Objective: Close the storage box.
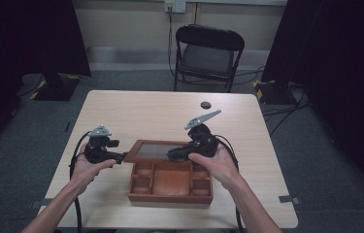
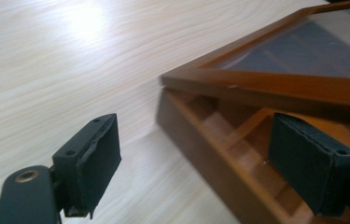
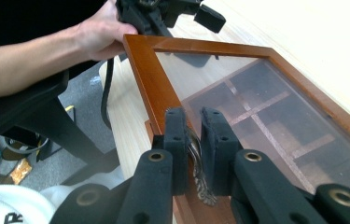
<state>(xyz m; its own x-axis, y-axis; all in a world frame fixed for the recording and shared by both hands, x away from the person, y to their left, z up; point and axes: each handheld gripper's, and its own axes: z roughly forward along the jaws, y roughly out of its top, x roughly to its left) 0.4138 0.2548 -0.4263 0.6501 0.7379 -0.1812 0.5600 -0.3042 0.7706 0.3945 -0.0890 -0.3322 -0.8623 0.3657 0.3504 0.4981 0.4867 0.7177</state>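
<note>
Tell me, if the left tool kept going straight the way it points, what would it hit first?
Probably the wooden box: the left tool is open, its jaws standing either side of the box's near corner, under the raised glass lid. Depth is hard to judge.

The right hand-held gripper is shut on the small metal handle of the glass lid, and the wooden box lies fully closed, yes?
Not quite: the box is open, as the high view shows. The right hand-held gripper holds the glass lid raised by its metal handle.
</note>
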